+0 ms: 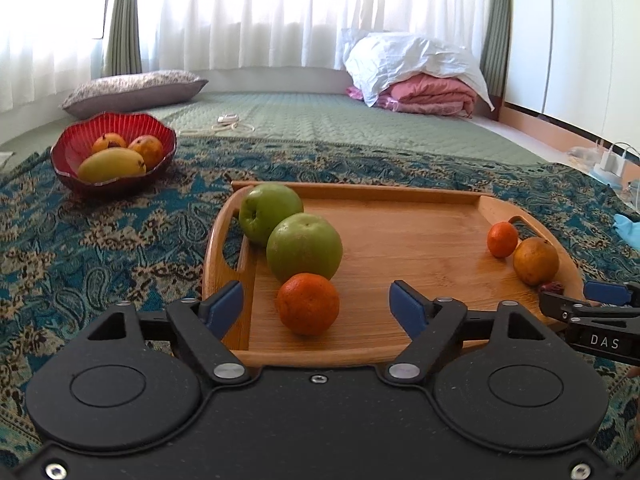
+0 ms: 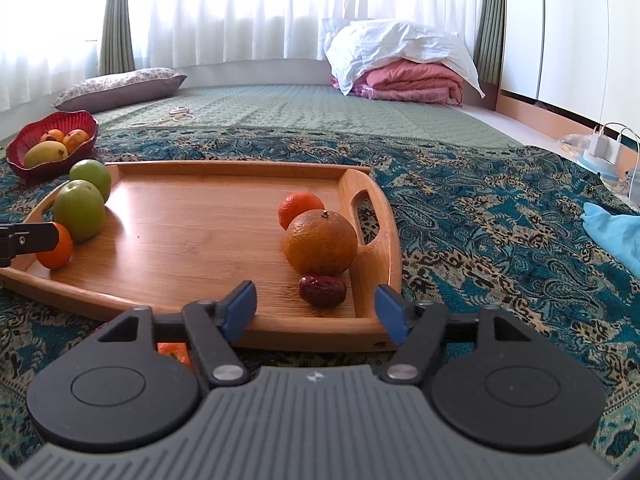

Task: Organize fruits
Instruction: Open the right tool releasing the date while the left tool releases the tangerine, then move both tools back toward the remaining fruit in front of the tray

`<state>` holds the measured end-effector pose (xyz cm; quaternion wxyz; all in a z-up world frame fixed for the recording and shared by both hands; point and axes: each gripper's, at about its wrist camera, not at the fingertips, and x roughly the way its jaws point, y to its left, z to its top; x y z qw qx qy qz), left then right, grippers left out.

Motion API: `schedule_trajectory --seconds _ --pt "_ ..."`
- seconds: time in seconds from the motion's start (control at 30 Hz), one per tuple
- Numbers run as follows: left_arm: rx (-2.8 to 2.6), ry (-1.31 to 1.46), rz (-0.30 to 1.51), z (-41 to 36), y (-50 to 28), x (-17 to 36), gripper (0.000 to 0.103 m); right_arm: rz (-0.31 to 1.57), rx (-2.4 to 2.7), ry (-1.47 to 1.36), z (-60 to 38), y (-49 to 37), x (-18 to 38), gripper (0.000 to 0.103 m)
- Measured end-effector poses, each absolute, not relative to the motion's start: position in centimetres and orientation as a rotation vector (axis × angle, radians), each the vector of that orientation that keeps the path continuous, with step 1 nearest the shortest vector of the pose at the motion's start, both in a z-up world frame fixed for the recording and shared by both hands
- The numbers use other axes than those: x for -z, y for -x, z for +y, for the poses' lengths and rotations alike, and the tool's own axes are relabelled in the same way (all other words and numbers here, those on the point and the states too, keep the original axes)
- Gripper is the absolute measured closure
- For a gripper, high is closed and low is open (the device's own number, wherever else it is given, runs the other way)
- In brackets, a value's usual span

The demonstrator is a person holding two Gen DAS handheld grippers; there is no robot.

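Peeking from beneath released right tongs [image 2: 315, 310] — orange scrap [image 2: 173, 353], identity unclear; left tongs [image 1: 316, 304] released too.

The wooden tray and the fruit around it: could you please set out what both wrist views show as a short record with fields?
surface: teal paisley-patterned cloth
tray: handled rectangular wooden tray
tray, left end: two green apples, small orange mandarin in front of them
tray, right end: large dull orange, small mandarin behind it, dark red wrinkled date in front
bowl: red fluted glass bowl beyond the tray's left end, holding a yellow mango and two orange fruits
left gripper: open, astride the near mandarin, pads clear
right gripper: open, date just ahead
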<state>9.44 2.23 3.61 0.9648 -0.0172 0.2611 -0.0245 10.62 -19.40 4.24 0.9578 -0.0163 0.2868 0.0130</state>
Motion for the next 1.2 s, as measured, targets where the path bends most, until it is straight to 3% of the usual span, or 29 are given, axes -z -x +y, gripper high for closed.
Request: schedule_trajectory --seconds 0.47,1.2 --pt "0.112 0.008 0.483 0.7 -6.4 -4.5 0.006 0.508 -0.087 0.032 -19.2 -7.8 -4.7 0.014" --pt "0.197 -0.043 0.575 -1.9 -5.1 -2.5 0.005 0.503 -0.19 0.116 -17.7 -4.7 -3.0 0.009"
